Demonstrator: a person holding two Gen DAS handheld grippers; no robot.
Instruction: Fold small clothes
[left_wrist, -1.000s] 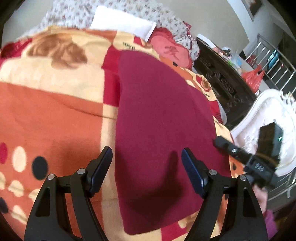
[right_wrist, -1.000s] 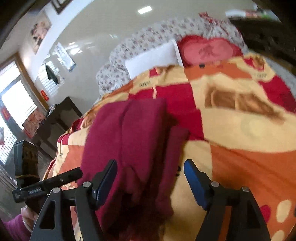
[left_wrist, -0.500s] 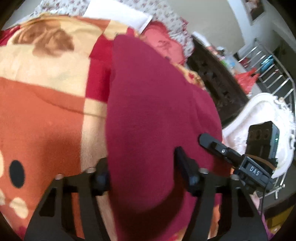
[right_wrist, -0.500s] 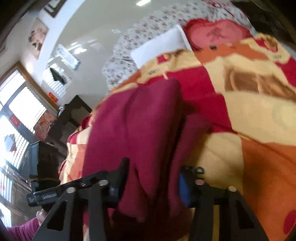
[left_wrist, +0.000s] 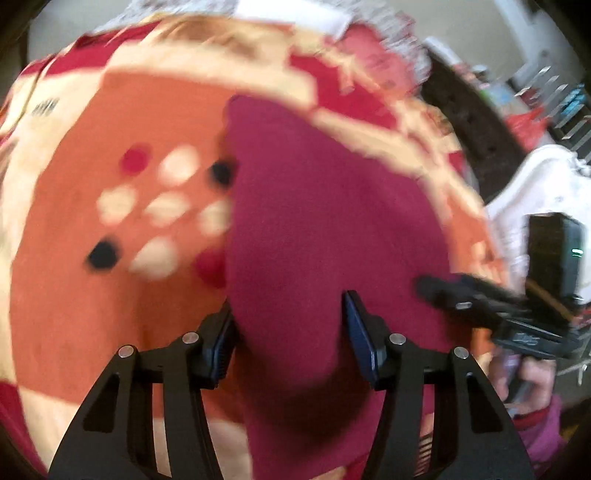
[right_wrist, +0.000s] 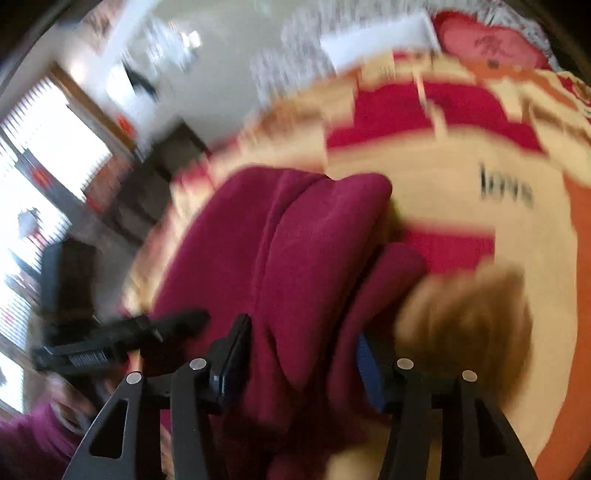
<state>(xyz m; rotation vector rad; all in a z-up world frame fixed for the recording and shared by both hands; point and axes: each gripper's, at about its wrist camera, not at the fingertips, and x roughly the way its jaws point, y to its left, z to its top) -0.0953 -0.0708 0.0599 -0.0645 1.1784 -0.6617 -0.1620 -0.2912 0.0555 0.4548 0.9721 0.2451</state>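
Note:
A dark red garment (left_wrist: 314, 229) lies folded on the patterned blanket (left_wrist: 92, 295). My left gripper (left_wrist: 288, 328) is shut on its near edge, with thick cloth bunched between the fingers. In the right wrist view the same garment (right_wrist: 295, 251) shows several stacked folds. My right gripper (right_wrist: 303, 350) is shut on its near end. Each gripper shows in the other's view, the right one (left_wrist: 487, 306) and the left one (right_wrist: 122, 339). Both views are blurred by motion.
The blanket covers a bed with a white pillow (right_wrist: 376, 40) and a red cushion (right_wrist: 487, 40) at the head. A dark wooden cabinet (left_wrist: 476, 133) and a white chair (left_wrist: 535, 184) stand beside the bed. Bright windows (right_wrist: 40, 173) are to the left.
Both grippers went from open around the garment to shut on it. Both then carried it along the blanket, so different blanket patterns now show.

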